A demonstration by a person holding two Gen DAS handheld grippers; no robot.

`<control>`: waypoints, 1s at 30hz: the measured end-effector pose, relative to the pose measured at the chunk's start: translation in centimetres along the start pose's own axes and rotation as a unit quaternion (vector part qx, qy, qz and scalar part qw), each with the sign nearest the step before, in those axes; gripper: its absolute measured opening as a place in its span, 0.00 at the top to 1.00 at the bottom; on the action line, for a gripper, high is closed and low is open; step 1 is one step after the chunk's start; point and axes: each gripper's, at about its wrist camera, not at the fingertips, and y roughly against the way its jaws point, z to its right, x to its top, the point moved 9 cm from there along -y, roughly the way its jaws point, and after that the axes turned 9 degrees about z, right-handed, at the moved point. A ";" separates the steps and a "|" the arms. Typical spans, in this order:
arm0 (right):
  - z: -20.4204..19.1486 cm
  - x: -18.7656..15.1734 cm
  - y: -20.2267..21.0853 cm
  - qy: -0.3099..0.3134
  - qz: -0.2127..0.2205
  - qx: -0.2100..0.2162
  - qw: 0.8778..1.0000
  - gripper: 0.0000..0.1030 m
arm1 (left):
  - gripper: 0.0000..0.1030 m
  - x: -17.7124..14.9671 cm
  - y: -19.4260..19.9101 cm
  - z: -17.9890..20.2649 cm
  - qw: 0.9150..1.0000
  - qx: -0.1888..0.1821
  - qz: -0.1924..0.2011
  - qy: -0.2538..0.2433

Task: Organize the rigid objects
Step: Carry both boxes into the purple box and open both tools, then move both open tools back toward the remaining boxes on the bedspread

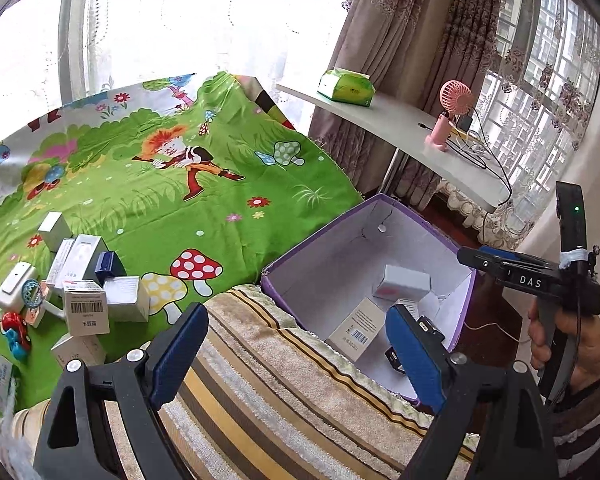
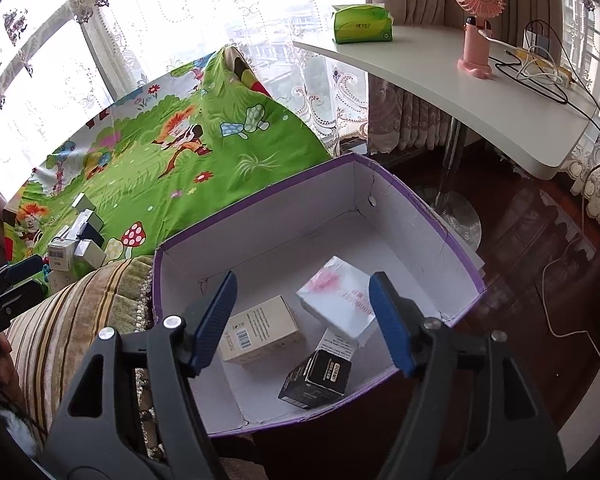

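Right gripper (image 2: pixel 302 320): I see my jaws standing apart over the open storage box, nothing between the pads, nothing held.
Left gripper (image 1: pixel 296 352): my jaws are spread wide above the striped towel, empty; the right-hand finger overlaps the box's near corner in my left view.
Storage box (image 2: pixel 260 220): one, purple outside and white inside, open-topped, sitting at the edge of the bed beside the striped towel.
Cartons inside the box: three. A cream carton (image 2: pixel 260 330) with a barcode lies flat on the left, a white carton (image 2: pixel 336 300) with a pink print lies tilted at the back right, a black carton (image 2: pixel 316 376) lies nearest me, touching the white one.
Cartons still on the bed: a cluster of small boxes (image 1: pixel 88 280) on the green cartoon sheet (image 1: pixel 180 200), well apart from the storage box; I count about nine, but some overlap and I cannot be sure.
Toys by the cluster: one red toy (image 1: pixel 16 332) and one teal lattice ball (image 1: pixel 31 292).
Striped towel (image 1: pixel 280 380): one, lying between the cluster and the box.
Around: one white side table (image 2: pixel 460 92) carrying one green tissue pack (image 2: pixel 362 24), one pink fan (image 2: pixel 477 16) and cables.
Person: a hand (image 1: pixel 560 344) in a striped sleeve grips the right tool's handle.
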 end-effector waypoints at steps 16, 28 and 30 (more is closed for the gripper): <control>-3.6 -0.4 -0.3 0.041 -0.006 0.016 0.999 0.27 | 0.11 -1.2 2.0 -3.4 0.999 0.035 0.005 0.028; -9.2 -1.6 -0.8 0.078 -0.027 0.057 0.995 0.27 | 0.11 -2.1 3.4 -6.9 0.995 0.080 0.006 0.057; -10.0 -1.8 -0.9 0.083 -0.030 0.061 0.994 0.27 | 0.11 -2.2 3.6 -7.5 0.994 0.085 0.005 0.065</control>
